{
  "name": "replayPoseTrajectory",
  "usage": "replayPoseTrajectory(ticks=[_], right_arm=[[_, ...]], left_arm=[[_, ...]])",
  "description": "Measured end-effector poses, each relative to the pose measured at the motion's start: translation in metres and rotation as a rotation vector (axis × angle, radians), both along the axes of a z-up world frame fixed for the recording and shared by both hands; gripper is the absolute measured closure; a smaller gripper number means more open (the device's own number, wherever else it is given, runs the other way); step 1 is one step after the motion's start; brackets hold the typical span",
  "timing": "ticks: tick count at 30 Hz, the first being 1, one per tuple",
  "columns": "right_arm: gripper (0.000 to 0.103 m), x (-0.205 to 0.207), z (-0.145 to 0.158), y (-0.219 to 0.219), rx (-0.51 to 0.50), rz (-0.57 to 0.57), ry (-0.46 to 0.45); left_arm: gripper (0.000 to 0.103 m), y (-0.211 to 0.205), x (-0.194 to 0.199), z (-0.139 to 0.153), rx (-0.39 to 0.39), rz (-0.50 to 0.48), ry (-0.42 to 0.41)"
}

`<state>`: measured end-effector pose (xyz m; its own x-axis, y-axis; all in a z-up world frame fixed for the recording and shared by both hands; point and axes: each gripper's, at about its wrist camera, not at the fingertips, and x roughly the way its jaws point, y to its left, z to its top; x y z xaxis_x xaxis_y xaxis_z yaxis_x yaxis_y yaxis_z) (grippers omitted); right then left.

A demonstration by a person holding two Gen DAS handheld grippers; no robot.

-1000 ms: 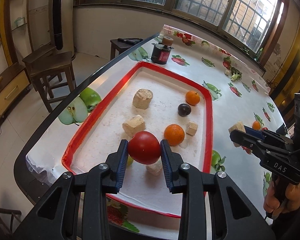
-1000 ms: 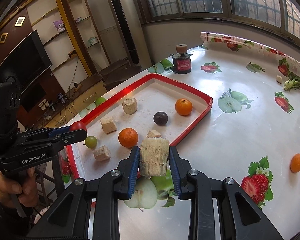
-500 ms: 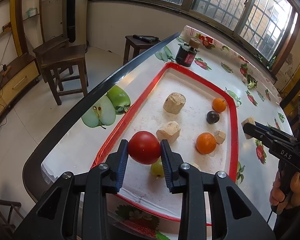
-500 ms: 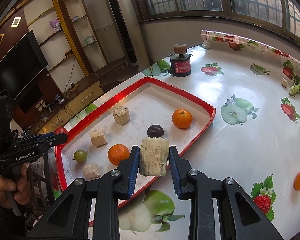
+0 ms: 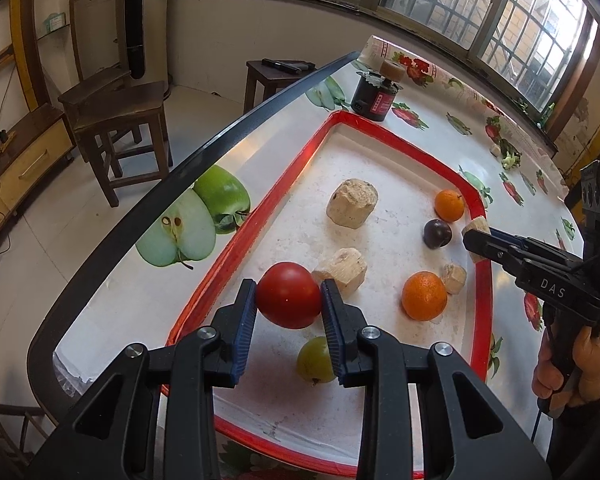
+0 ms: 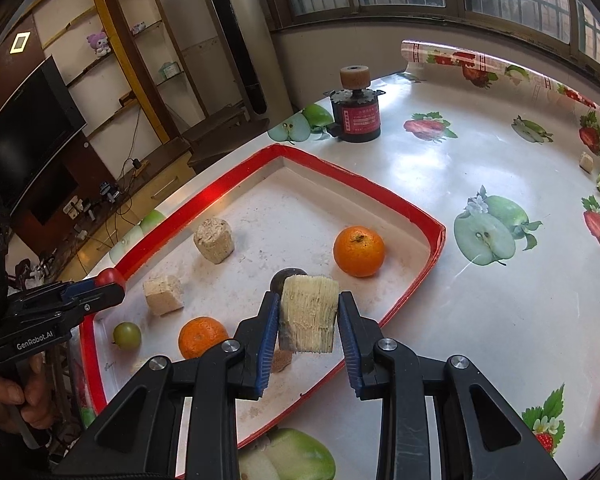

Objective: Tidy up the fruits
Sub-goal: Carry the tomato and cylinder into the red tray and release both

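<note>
Left gripper is clamping the round red tomato above the near-left corner of the red-rimmed white tray on the counter, likely for drop-in. Right gripper is pinching the pale fibrous cut chunk over the tray's right rim, jaws closed snug on it.

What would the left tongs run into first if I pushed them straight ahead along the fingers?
Probably the pale fibrous chunk lying in the red-rimmed tray: it sits just beyond the round red tomato held in the left tongs. Depth is unclear, so they might pass above it.
</note>
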<state>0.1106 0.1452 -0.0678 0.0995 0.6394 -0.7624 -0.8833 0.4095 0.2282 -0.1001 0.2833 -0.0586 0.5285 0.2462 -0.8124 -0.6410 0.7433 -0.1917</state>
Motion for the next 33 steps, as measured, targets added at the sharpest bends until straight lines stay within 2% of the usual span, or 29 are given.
replayPoseTrajectory(ticks=[7,16,17,18,20,27,33], right_arm=[[0.073,0.003,-0.012,0.008,-0.020,0.009,0.011],[0.068,-0.002,-0.007,0.007,-0.023,0.020,-0.009],[0.065,-0.002,-0.005,0.005,-0.018,0.018,-0.011],[0.063,-0.003,-0.002,0.002,-0.011,0.015,-0.015],[0.063,-0.004,0.005,-0.004,0.002,0.011,-0.021],[0.059,-0.007,0.027,-0.043,0.051,-0.024,-0.035],[0.058,0.001,0.032,-0.085,0.067,-0.085,-0.030]], left_arm=[[0.073,0.006,0.001,-0.013,-0.033,0.017,0.024],[0.072,0.000,-0.001,-0.009,0.003,0.041,0.054],[0.067,-0.001,-0.001,-0.006,0.009,0.040,0.052],[0.054,-0.003,-0.001,-0.003,0.020,0.042,0.049],[0.042,-0.009,-0.002,0.004,0.047,0.045,0.036],[0.041,-0.025,0.002,0.019,0.073,0.015,0.016],[0.041,-0.046,0.012,0.025,0.082,-0.031,0.011]])
